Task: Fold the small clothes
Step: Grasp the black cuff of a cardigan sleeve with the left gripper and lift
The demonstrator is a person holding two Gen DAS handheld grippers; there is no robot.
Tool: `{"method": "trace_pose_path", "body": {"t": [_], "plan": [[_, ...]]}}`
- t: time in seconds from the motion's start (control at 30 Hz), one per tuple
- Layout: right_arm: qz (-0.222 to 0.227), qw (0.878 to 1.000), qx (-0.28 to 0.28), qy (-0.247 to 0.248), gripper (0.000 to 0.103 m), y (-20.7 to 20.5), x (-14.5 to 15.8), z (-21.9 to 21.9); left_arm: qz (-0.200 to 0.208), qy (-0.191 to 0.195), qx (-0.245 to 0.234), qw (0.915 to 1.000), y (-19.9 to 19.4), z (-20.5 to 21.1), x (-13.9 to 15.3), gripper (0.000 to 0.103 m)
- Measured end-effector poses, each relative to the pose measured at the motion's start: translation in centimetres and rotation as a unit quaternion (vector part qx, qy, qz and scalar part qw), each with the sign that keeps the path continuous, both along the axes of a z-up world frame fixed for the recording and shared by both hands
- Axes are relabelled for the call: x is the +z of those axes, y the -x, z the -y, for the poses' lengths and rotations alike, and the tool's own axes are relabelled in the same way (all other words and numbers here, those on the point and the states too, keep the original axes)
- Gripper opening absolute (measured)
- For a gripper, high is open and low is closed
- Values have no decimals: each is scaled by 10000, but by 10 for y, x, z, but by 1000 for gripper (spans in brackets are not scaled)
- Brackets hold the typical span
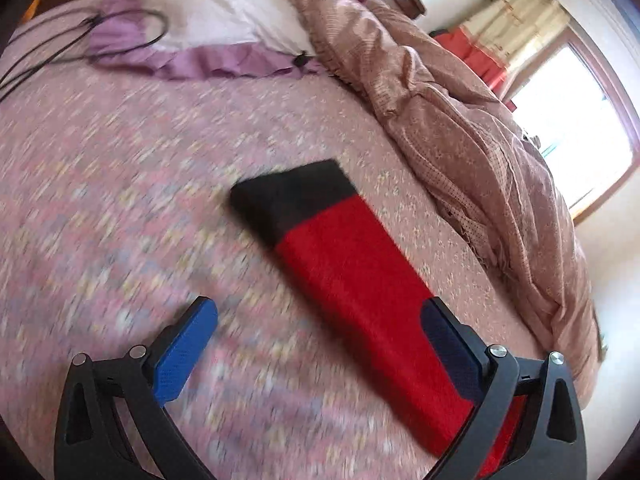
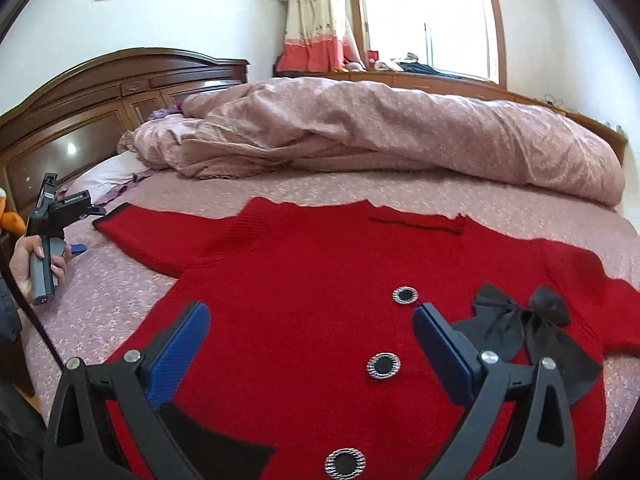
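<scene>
A small red knit sweater [image 2: 304, 264] lies spread flat on the pink bedspread [image 2: 120, 296], front up, with round black buttons [image 2: 383, 365] and a black bow [image 2: 520, 320]. My right gripper [image 2: 312, 320] is open and empty, hovering over the sweater's chest. In the left wrist view, one red sleeve [image 1: 360, 292] with a black cuff [image 1: 292, 196] stretches across the bedspread [image 1: 120, 200]. My left gripper [image 1: 320, 320] is open and empty just above the sleeve, its right finger over the red part. It also shows in the right wrist view [image 2: 76, 249], held in a hand by the sleeve's cuff.
A bunched pink duvet [image 2: 400, 132] lies along the far side of the bed. A pillow [image 1: 216, 12] and black cables [image 1: 80, 44] lie near the wooden headboard [image 2: 100, 92]. A window [image 2: 432, 16] is behind the bed.
</scene>
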State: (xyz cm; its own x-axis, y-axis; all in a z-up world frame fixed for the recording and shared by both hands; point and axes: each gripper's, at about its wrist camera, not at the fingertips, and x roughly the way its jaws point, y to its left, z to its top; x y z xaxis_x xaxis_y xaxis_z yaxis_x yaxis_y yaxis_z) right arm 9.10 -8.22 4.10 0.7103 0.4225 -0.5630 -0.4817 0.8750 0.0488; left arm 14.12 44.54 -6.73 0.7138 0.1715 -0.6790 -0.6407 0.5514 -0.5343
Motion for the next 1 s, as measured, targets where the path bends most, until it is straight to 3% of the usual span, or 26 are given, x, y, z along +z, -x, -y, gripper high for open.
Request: {"method": "trace_pose_path", "body": {"t": [0.17, 0.3, 0.33, 0.37, 0.43, 0.5, 0.57, 0.73, 0.83, 0.9, 1.0], "plan": [[-46, 9998, -89, 170, 103, -15, -7, 8, 6, -334, -118, 9994, -27, -21, -2, 98], [-175, 9996, -218, 54, 103, -23, -9, 18, 271, -69, 34, 9996, -30, -38, -4, 94], [-194, 9995, -241, 45, 103, -24, -10, 19, 357, 80, 115, 9993, -30, -44, -4, 77], [-221, 9994, -250, 46, 103, -26, -11, 20, 448, 338, 229, 9982, -27, -51, -5, 43], [-259, 9994, -234, 72, 103, -28, -12, 21, 450, 1084, 468, 9920, -21, -69, -17, 6], [-243, 9994, -220, 80, 103, -28, -11, 21, 681, 1452, 601, 9852, -11, -78, -24, 4], [-171, 9996, -196, 130, 103, -26, -9, 21, 825, 1542, 694, 9821, -6, -77, -21, 3], [120, 9995, -243, 166, 103, -23, 9, 25, 1512, 1271, 501, 9790, -12, -43, 42, 2], [333, 9985, -264, 333, 103, -23, 26, 30, 1939, 819, -4, 9776, -29, 5, 100, 2], [649, 9955, -411, 562, 103, -25, 39, 41, 2047, 473, -396, 9769, -43, 41, 129, 2], [828, 9937, -616, 444, 103, -32, 57, 70, 2156, 12, -1089, 9704, -65, 112, 164, 2]]}}
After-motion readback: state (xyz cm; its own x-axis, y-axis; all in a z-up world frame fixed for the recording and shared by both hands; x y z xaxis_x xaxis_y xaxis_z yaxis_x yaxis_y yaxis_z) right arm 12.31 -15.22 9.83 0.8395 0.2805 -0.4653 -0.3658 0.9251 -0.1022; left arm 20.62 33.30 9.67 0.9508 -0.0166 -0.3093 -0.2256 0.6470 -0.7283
